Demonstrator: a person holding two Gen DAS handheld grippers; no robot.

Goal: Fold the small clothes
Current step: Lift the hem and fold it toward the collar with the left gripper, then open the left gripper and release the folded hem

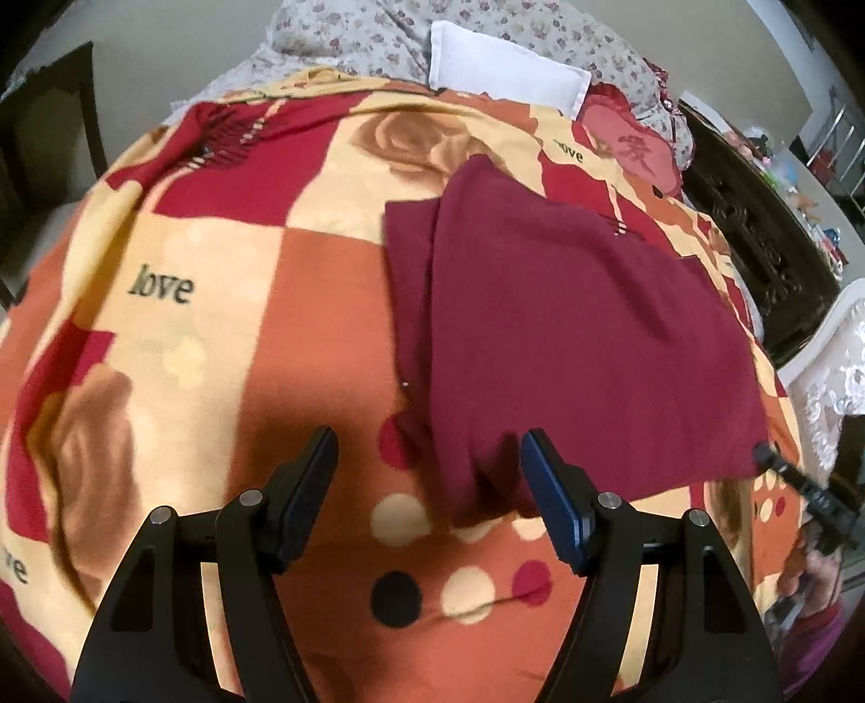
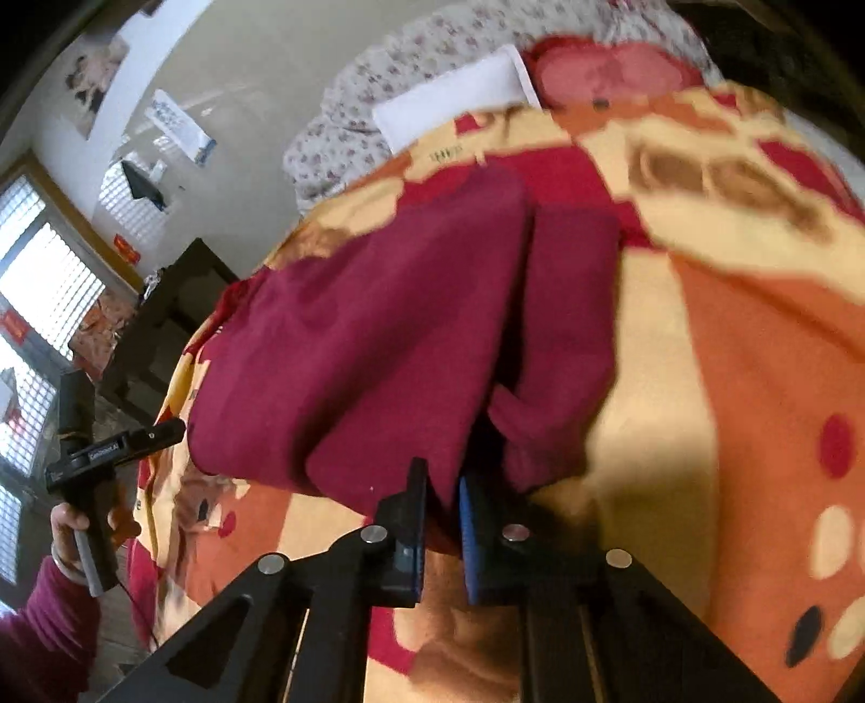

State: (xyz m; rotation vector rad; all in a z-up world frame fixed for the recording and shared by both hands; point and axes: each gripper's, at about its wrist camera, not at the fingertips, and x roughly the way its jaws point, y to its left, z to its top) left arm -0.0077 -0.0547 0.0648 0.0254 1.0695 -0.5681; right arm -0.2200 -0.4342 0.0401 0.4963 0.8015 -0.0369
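A dark maroon garment (image 1: 567,324) lies on the patterned bedspread (image 1: 216,324), partly folded over itself. My left gripper (image 1: 430,449) is open and empty, fingers spread just in front of the garment's near corner. In the right wrist view, my right gripper (image 2: 442,489) is shut on the near edge of the maroon garment (image 2: 378,335), with cloth pinched between the two fingers. The other hand-held gripper (image 2: 135,438) shows at the left in that view, and the right one's tip (image 1: 778,459) shows at the garment's right corner in the left wrist view.
The bedspread is orange, red and cream with "love" print. A white pillow (image 1: 503,65) and a floral quilt (image 1: 351,38) lie at the head of the bed. Dark wooden furniture (image 1: 746,216) stands to the right. A dark cabinet (image 2: 173,324) and windows are at the left.
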